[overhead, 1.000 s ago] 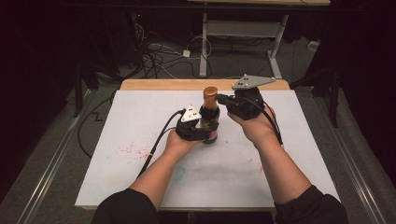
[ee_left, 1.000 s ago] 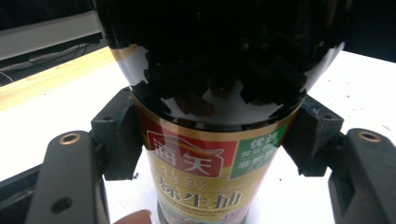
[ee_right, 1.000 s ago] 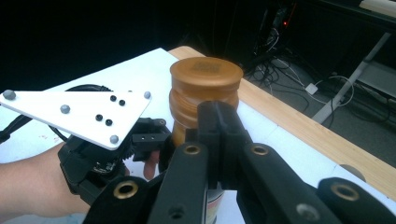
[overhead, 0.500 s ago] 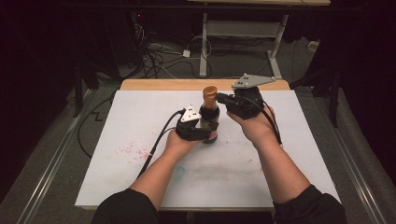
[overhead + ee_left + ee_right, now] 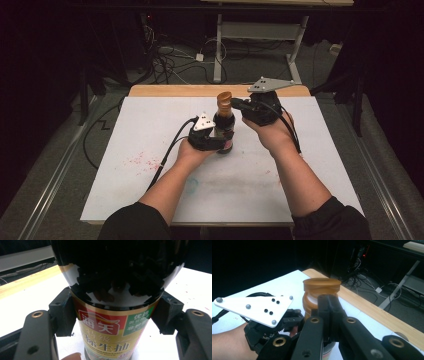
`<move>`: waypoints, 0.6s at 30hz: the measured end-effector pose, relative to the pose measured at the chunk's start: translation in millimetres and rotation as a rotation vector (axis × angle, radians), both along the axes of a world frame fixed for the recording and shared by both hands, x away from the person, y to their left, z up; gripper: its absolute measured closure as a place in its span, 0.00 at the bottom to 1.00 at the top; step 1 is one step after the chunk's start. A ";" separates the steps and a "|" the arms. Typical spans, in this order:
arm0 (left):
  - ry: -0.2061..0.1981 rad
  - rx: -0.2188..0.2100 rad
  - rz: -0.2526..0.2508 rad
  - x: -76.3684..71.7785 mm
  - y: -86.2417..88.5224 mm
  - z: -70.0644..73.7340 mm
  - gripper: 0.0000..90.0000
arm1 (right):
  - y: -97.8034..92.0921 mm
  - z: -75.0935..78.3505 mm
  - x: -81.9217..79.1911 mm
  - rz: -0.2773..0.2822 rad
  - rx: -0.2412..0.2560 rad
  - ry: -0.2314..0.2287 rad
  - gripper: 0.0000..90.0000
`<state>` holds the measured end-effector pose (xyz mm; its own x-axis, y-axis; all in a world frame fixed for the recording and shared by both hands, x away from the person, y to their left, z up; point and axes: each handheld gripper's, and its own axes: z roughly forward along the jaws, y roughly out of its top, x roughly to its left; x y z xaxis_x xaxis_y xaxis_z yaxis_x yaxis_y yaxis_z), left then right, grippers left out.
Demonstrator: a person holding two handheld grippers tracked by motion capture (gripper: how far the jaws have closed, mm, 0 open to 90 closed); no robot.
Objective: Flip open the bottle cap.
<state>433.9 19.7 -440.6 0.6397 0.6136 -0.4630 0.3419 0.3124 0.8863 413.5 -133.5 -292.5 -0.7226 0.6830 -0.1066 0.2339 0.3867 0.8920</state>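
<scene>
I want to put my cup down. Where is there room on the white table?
Bare room lies along the table near edge beside the sleeves, and at the far left corner. It is crowded mid-table, around the bottle, left tool and right tool.

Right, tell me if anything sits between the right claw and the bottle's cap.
Nothing visible does. The right claw is shut, its tips right against the bottle neck just under the brown cap, with no other thing between them. The left claw clamps the bottle lower down, on its body, clear of the cap.
</scene>
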 end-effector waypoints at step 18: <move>0.001 -0.002 -0.001 -0.1 0.3 -0.2 0.32 | 3.2 4.0 2.1 -0.001 0.014 -0.012 1.00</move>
<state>433.8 20.0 -440.7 0.6397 0.6120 -0.4651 0.3429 0.3143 0.8852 415.5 -130.3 -288.5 -0.7209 0.6849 -0.1057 0.2233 0.3739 0.9002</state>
